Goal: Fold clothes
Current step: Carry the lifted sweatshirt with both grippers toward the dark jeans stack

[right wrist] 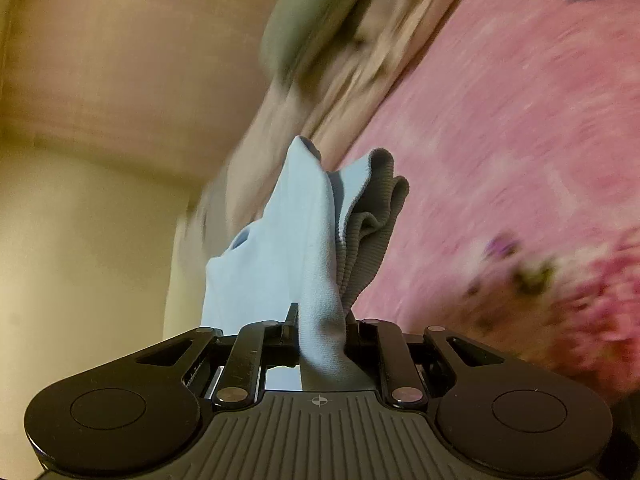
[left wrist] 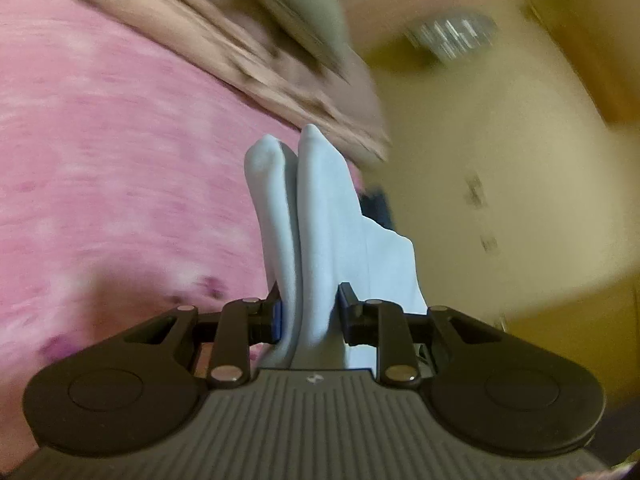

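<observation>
My left gripper [left wrist: 309, 312] is shut on a pair of light blue socks [left wrist: 316, 216]; their two toe ends stick out forward past the jaws, over the pink bedspread [left wrist: 120, 160]. My right gripper [right wrist: 322, 328] is shut on the other end of the light blue socks [right wrist: 296, 240], with the grey ribbed cuffs [right wrist: 368, 224] bunched just past the jaws. Both views are blurred by motion. The socks hang in the air between the two grippers.
A crumpled beige-pink blanket [left wrist: 280, 64] with a grey-green garment [left wrist: 300, 4] on it lies along the far edge of the bed. It also shows in the right wrist view [right wrist: 352, 64]. Cream wall [left wrist: 500, 160] and wooden furniture [left wrist: 592, 20] stand beyond the bed.
</observation>
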Demonstrator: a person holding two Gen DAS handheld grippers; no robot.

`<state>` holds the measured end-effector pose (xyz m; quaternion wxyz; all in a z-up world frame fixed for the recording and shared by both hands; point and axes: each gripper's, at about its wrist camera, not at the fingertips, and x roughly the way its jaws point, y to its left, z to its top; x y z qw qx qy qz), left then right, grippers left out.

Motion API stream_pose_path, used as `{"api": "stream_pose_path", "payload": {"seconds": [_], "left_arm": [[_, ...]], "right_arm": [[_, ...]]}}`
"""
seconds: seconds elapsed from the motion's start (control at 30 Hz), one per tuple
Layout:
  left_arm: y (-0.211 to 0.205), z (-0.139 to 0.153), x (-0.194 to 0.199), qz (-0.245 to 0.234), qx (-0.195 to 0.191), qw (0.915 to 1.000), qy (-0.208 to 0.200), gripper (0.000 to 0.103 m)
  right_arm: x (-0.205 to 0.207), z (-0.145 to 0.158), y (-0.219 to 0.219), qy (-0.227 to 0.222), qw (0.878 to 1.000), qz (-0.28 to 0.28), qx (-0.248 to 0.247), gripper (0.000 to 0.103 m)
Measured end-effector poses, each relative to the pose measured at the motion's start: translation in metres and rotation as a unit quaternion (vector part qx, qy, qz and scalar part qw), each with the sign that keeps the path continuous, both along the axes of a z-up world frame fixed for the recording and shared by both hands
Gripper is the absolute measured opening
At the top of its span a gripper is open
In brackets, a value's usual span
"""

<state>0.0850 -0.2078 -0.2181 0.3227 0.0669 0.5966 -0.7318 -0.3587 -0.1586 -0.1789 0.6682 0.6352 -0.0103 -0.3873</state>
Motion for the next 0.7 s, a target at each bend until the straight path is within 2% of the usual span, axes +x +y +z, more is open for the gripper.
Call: {"api": "stream_pose_path", "payload": {"seconds": [0.1, 0.23, 0.33, 0.53, 0.7], "left_arm": [[-0.038, 0.003, -0.079, -0.07, -0.004, 0.9975, 0.006, 0.022], [-0.08, 0.002, -0.186, -0.136, -0.012, 0.9906, 0.007, 0.022], [-0.114, -0.003, -0.261, -0.149, -0.014, 0.9887, 0.004, 0.022], [-0.195, -0.017, -0.41, -0.158, -0.018, 0.9873, 0.004, 0.021], [-0.269, -0.034, -0.514, -0.166, -0.025, 0.9857, 0.01, 0.022]], "right_arm": [[-0.061, 0.01, 0.019, 0.001, 0.996, -0.088, 0.001, 0.016], [-0.146, 0.013, 0.016, 0.008, 0.988, -0.156, -0.01, 0.016], [-0.217, 0.008, -0.01, 0.008, 0.984, -0.179, -0.016, 0.016], [-0.35, 0.003, -0.093, 0.019, 0.981, -0.194, -0.018, 0.016], [-0.439, 0.006, -0.153, 0.042, 0.979, -0.2, -0.024, 0.016]]}}
